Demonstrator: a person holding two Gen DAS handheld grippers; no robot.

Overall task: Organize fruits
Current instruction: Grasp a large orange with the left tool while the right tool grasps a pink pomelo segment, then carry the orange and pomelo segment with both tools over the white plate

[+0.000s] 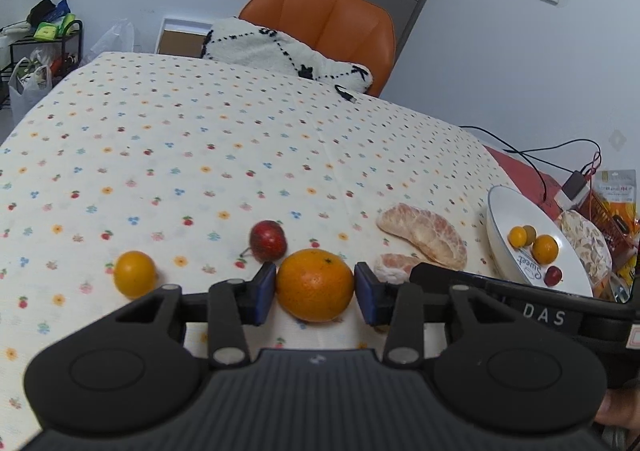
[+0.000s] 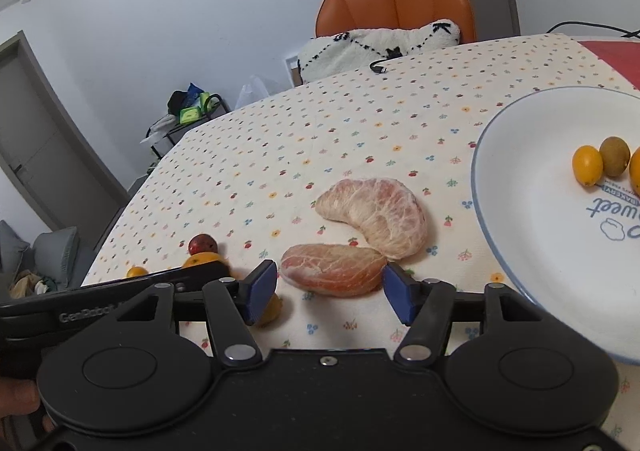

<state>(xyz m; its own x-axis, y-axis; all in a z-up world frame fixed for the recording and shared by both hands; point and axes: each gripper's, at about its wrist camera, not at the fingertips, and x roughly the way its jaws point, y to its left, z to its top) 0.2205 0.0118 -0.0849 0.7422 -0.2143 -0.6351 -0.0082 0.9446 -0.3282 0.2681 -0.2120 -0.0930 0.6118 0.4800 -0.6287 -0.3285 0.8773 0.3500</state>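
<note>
In the left wrist view my left gripper (image 1: 315, 285) has its blue pads against both sides of a large orange (image 1: 315, 284) resting on the tablecloth. A small red fruit (image 1: 268, 241) lies just behind it and a small yellow citrus (image 1: 134, 274) to its left. In the right wrist view my right gripper (image 2: 331, 287) is open, its pads on either side of a peeled pomelo segment (image 2: 334, 270), with a small gap on each side. A bigger pomelo segment (image 2: 376, 215) lies behind it. A white plate (image 2: 524, 187) at right holds several small fruits (image 2: 587, 164).
The table (image 1: 200, 139) has a dotted floral cloth. An orange chair (image 1: 332, 19) with a white fluffy cushion (image 1: 280, 47) stands at the far edge. Cables, a charger (image 1: 574, 183) and snack bags (image 1: 612, 207) lie beyond the plate at right. A cable end (image 2: 378, 68) lies near the far edge.
</note>
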